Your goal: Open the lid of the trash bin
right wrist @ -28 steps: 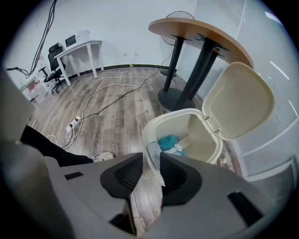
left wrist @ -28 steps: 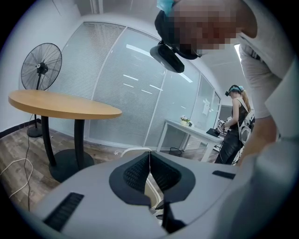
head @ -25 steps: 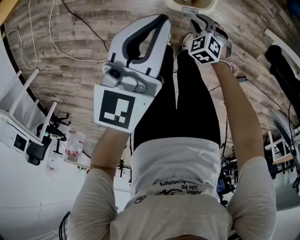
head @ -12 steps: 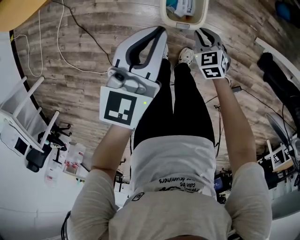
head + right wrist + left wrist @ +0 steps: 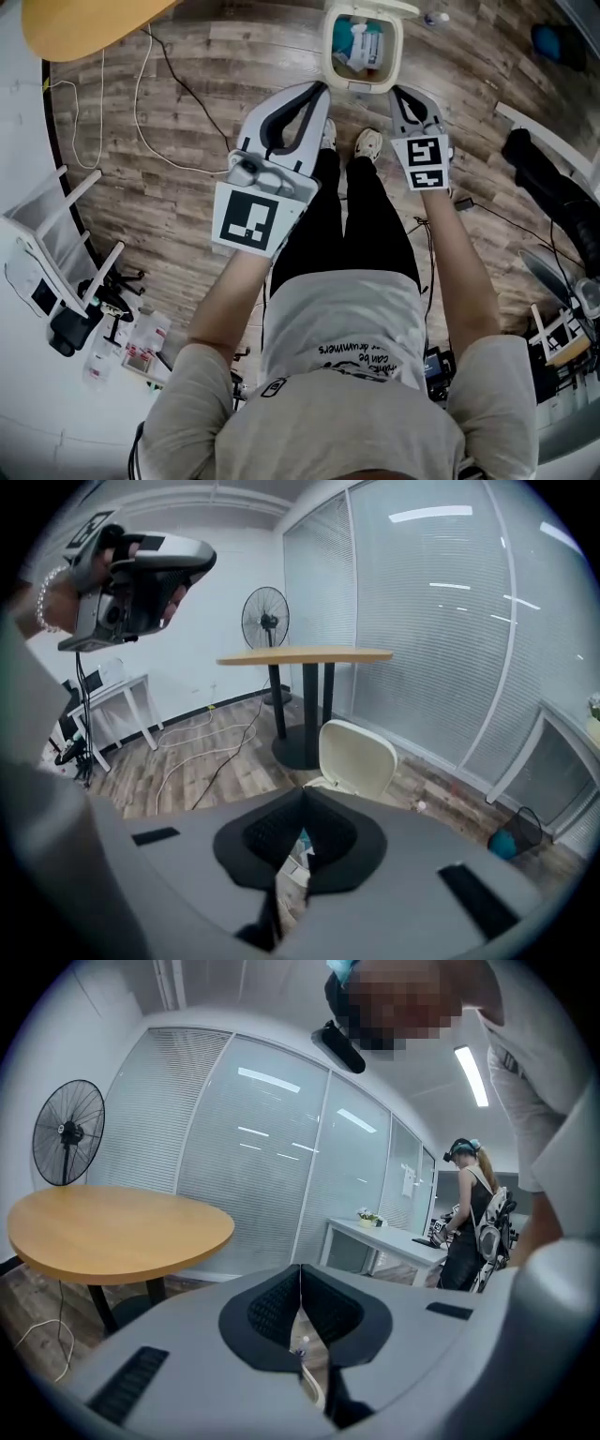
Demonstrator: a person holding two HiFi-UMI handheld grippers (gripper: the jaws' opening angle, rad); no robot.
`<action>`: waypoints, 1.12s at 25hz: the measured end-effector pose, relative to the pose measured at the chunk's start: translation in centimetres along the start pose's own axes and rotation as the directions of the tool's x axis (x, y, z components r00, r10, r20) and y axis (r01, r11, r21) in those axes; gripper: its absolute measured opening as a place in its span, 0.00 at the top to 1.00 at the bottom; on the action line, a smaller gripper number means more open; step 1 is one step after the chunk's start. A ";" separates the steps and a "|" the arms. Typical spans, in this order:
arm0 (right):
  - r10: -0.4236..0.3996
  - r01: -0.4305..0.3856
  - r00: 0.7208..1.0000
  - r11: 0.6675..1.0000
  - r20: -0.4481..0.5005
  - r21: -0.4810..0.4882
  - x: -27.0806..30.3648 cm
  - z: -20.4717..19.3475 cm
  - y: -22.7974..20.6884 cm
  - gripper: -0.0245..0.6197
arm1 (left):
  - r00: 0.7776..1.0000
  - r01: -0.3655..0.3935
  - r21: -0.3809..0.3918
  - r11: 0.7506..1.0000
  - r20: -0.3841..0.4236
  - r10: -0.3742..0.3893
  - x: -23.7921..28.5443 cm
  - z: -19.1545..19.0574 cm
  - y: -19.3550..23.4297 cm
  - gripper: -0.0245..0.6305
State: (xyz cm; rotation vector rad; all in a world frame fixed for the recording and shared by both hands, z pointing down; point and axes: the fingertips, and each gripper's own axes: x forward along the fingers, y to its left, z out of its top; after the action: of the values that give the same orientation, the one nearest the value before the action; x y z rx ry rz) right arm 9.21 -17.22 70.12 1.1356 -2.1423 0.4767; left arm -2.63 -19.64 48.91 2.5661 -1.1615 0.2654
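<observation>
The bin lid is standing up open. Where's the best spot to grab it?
Pinch the lid by its rounded top edge, coming down from above. It stands nearly upright at the far side of the bin, hinged at the bottom. That leaves the top edge free, and the thin flat panel suits a pinch across its two faces.

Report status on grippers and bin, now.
Left gripper shut, empty. Right gripper jaws just closed, nothing between them. Trash bin open, lid upright. Nothing blocking it.

light: bright, even overhead | edges: fisheye-bent — dark corners | focus: sharp
</observation>
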 end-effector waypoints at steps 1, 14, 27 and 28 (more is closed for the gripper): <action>0.006 -0.006 1.000 1.000 0.017 0.011 -0.7 1.0 0.0 0.95 | 1.000 -0.001 0.002 1.000 0.005 0.001 -0.2 0.6 -0.1 0.93; 0.006 -0.019 0.976 0.998 0.219 0.057 -10.3 12.1 -0.1 0.95 | 0.999 -0.003 0.027 1.000 0.046 0.002 -2.7 6.8 -2.4 0.93; -0.013 -0.017 0.927 0.997 0.376 0.076 -21.6 21.2 1.2 0.95 | 0.993 0.015 0.037 0.999 0.118 -0.019 -6.6 13.2 -5.5 0.93; -0.012 -0.019 0.922 0.997 0.387 0.075 -22.3 21.9 1.4 0.95 | 0.993 0.015 0.037 0.999 0.120 -0.019 -6.9 13.6 -5.7 0.93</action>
State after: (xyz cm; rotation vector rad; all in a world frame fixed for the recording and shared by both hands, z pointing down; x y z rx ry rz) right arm 8.83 -16.05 38.88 1.3616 -2.4815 0.3605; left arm -2.30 -16.08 33.05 2.6547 -1.1863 0.1306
